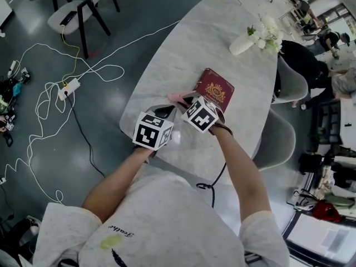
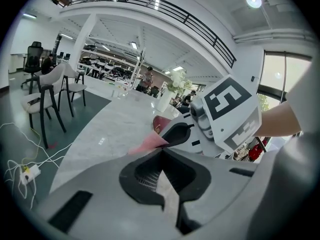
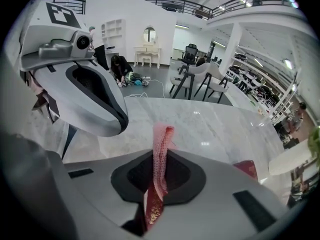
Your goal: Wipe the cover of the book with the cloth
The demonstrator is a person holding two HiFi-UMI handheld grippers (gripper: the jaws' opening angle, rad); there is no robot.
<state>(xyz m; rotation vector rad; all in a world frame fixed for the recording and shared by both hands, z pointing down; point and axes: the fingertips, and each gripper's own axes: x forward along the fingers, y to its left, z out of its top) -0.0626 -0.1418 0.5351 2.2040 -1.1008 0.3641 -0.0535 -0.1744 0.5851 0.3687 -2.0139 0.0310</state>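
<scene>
on the marble table [image 1: 183, 54] the maroon book [image 1: 216, 89] is laid flat, its near end hidden behind a marker cube [image 1: 200, 115]; its gold crest lettering cannot be read. the pink cloth [image 1: 179, 98] is clamped in both the right gripper [image 3: 159, 149] and left gripper [image 2: 161, 151], just beside the book.

Book [image 1: 215, 89]: maroon cover with a gold emblem. Cloth [image 3: 162, 139]: pink, finely dotted. Tabletop [image 1: 183, 54]: white marble with faint grey veining. Left tongs [image 2: 161, 151] and right tongs [image 3: 159, 156]: grey with black inner recesses. Marker cubes [image 1: 152, 130]: white with black square patterns. Floor [image 1: 33, 49]: dark grey.
</scene>
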